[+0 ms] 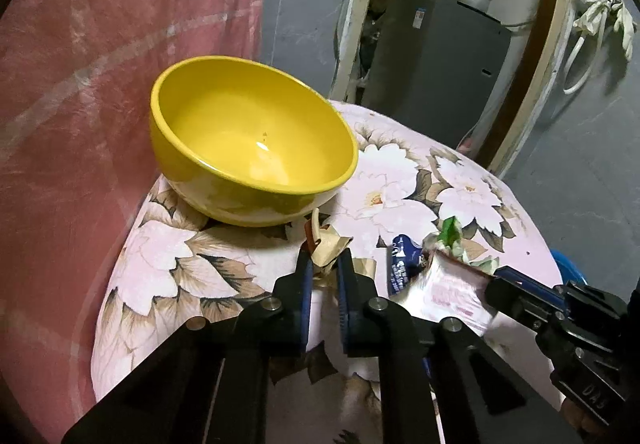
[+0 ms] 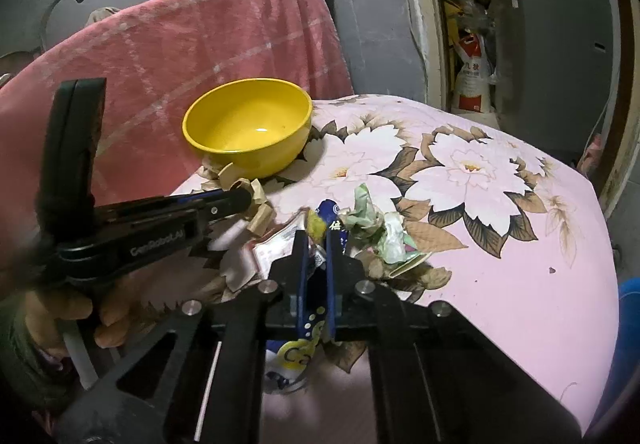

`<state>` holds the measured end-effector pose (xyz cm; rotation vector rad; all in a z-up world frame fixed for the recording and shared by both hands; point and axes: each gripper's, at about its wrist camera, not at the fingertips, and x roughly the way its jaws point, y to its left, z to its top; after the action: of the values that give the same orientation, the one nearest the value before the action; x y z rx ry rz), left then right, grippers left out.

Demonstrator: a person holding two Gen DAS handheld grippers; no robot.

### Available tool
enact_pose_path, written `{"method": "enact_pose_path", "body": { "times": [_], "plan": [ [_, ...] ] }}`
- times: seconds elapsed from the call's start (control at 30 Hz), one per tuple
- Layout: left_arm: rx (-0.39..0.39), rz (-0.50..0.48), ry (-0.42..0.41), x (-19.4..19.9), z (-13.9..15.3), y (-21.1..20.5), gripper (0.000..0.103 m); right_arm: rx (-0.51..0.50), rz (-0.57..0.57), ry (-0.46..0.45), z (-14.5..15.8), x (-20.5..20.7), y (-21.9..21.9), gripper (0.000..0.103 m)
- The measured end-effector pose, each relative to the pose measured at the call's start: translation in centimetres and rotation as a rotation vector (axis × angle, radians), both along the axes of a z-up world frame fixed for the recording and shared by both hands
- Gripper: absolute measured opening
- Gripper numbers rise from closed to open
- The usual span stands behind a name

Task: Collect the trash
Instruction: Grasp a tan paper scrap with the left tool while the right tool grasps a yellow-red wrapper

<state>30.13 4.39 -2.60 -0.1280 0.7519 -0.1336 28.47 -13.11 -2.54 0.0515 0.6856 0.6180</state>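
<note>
A yellow bowl (image 1: pixel 256 139) (image 2: pixel 248 127) stands empty at the back left of a small table under a pink flowered cloth (image 1: pixel 400 171) (image 2: pixel 500 244). In front of it lies a heap of trash: beige curled scraps (image 2: pixel 260 219), crumpled green and white paper (image 2: pixel 372 224) and a blue and silver wrapper (image 1: pixel 404 260) (image 2: pixel 329 212). My left gripper (image 1: pixel 325 258) (image 2: pixel 244 199) is shut on a beige scrap (image 1: pixel 326 244) just before the bowl. Beside it, my right gripper (image 2: pixel 316 240) (image 1: pixel 496 276) is shut on the wrapper, which runs back between its fingers.
A pink towel (image 1: pixel 100 83) (image 2: pixel 180 43) hangs close behind the bowl on the left. A grey appliance (image 1: pixel 440 55) stands in the doorway beyond the table. A person's hand (image 2: pixel 60 316) holds the left gripper. The table's right half holds only the cloth.
</note>
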Motion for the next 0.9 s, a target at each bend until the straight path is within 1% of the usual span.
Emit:
{"method": "enact_pose_path", "body": {
  "times": [0.17, 0.3, 0.5, 0.67, 0.8, 0.83, 0.9],
  "plan": [
    [0.000, 0.007, -0.036, -1.4, 0.8, -0.4, 0.008, -0.012, -0.002, -0.045, 0.9, -1.3, -0.1, 0.032],
    [-0.001, 0.015, -0.086, -2.8, 1.9, -0.6, 0.008, -0.004, -0.011, -0.104, 2.2, -2.6, -0.6, 0.032],
    [-0.018, 0.010, -0.192, -5.3, 4.8, -1.8, 0.008, 0.003, -0.068, -0.256, 5.5, -5.5, -2.1, 0.032],
    [-0.032, -0.021, -0.290, -6.9, 7.7, -4.2, 0.008, 0.011, -0.150, -0.369, 8.3, -7.9, -4.6, 0.032],
    [-0.046, -0.066, -0.368, -8.2, 9.7, -7.3, 0.008, 0.009, -0.234, -0.450, 10.2, -9.8, -7.6, 0.032],
    [-0.050, -0.079, -0.383, -8.4, 10.1, -8.2, 0.008, 0.007, -0.252, -0.464, 10.5, -10.2, -8.3, 0.034],
    [-0.060, -0.111, -0.416, -8.9, 10.9, -10.3, 0.008, -0.001, -0.298, -0.498, 11.3, -11.1, -10.0, 0.042]
  ]
}}
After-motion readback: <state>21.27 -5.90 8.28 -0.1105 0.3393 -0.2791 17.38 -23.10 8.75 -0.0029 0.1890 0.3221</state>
